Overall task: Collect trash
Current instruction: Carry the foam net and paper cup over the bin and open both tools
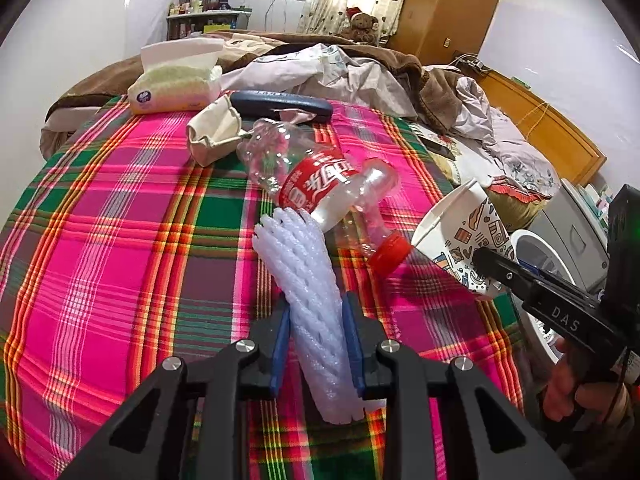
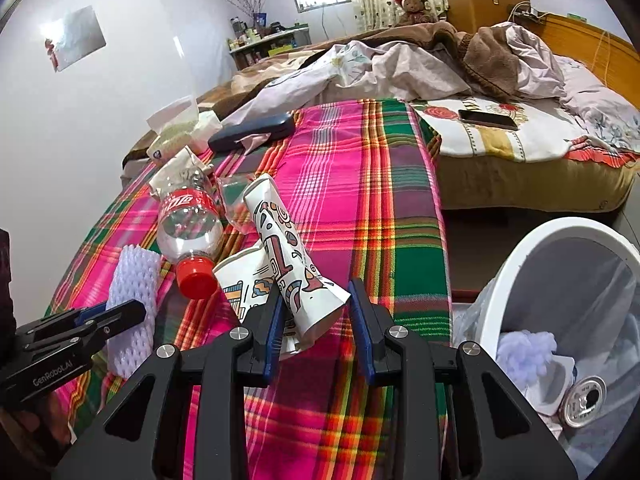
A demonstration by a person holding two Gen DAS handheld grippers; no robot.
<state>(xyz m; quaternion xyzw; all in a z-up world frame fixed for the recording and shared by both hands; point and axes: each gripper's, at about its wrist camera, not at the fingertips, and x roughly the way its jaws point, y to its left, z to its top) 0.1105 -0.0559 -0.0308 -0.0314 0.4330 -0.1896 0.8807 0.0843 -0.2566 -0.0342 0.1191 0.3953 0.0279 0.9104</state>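
While the left gripper (image 1: 316,312) pinches the white foam sleeve (image 1: 304,280) on the plaid cloth (image 1: 120,240), the right gripper (image 2: 316,300) clamps the flattened paper cup (image 2: 288,256), apparently lifted, beside the white bin (image 2: 532,248).

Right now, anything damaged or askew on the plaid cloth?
Yes. The paper cup in the right gripper is crushed flat, and the plastic bottle lies on its side, dented, resting across the foam net.

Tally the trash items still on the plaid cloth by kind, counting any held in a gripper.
Plastic bottle: 1
Foam net sleeve: 1
Patterned paper cup: 1
Crumpled paper bag: 1
Total: 4
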